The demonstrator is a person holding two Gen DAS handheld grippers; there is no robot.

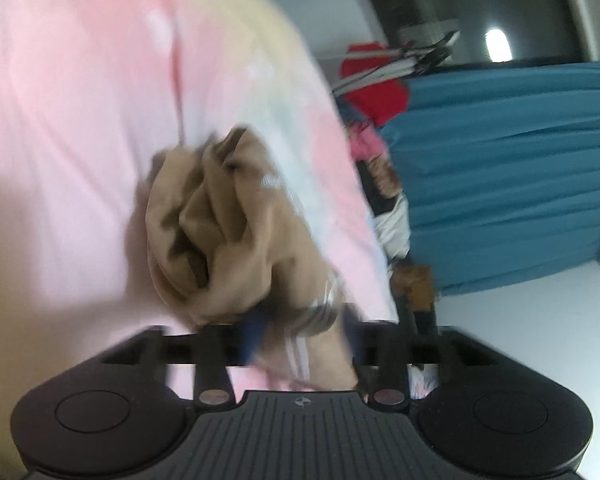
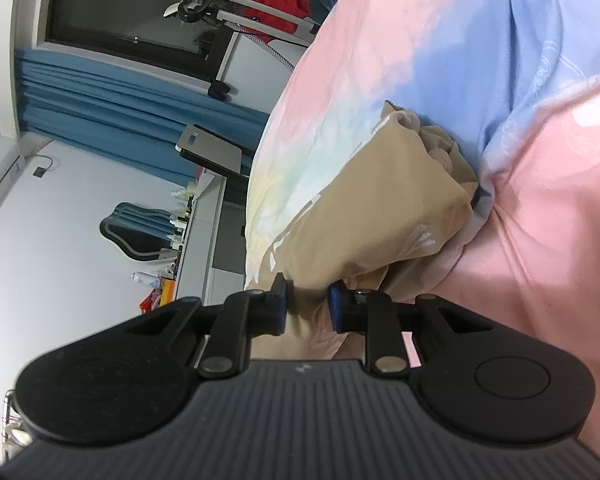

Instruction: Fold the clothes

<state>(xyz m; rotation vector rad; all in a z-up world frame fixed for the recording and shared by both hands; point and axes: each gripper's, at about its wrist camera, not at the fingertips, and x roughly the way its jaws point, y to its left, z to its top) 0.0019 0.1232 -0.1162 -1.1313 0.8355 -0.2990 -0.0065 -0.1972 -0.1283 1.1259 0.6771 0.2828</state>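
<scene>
My right gripper (image 2: 306, 306) is rolled onto its side, so the room beyond the bed stands on end in its camera, and its blue fingertips (image 2: 337, 307) are pinched on a bunched fold of the tan garment (image 2: 364, 208). The cloth runs away from that grip in a long rumpled mass with white stripes along one edge and a small white logo near the grip. It lies against the pink, blue and pale yellow bedspread (image 2: 540, 208), which creases inward just beside the garment's far end.

My left gripper (image 1: 300, 334) is also tilted, and its picture is smeared with motion. It is clamped on the same tan garment (image 1: 224, 232): striped fabric passes between the blue pads (image 1: 252, 338), which are partly hidden by the cloth. Above that grip the garment gathers into a crumpled lump with dark hollows in its folds, standing out against the pink bedspread (image 1: 72, 120).

Beyond the bed's edge, in the left camera, a teal curtain (image 1: 508, 176) hangs under a dark window, with a red garment (image 1: 374, 92) nearer the bed. In the right camera the teal curtain (image 2: 112, 104) lies beyond the bed too, and a white tabletop (image 2: 204, 216) crowded with small bottles stands just beside the bed's edge.
</scene>
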